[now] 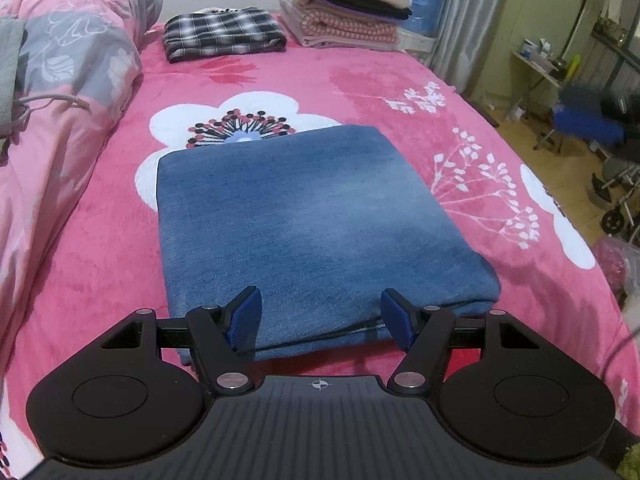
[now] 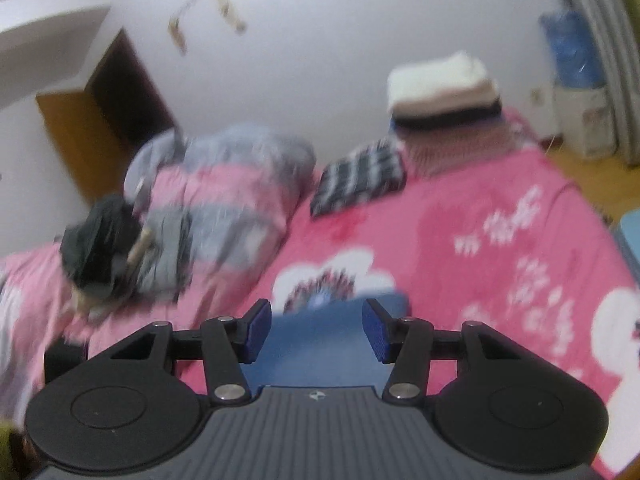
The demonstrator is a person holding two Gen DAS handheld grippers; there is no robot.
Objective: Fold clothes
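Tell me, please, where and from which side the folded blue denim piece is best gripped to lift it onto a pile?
Probably the near edge of the folded denim, where the stacked layers show as an open seam. Come in low from the near side, where the left gripper is, open, so one pad slides under and the other over all layers; the far edge is a rounded fold.

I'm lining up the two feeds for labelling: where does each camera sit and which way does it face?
Left wrist: on the left tool, angled down at the folded denim on the pink blanket; only its open fingers show.
Right wrist: on the right tool, aimed flatter toward the wall; blurred; open fingers over the denim's edge.
Shared: denim, blanket, plaid garment, stacked clothes.
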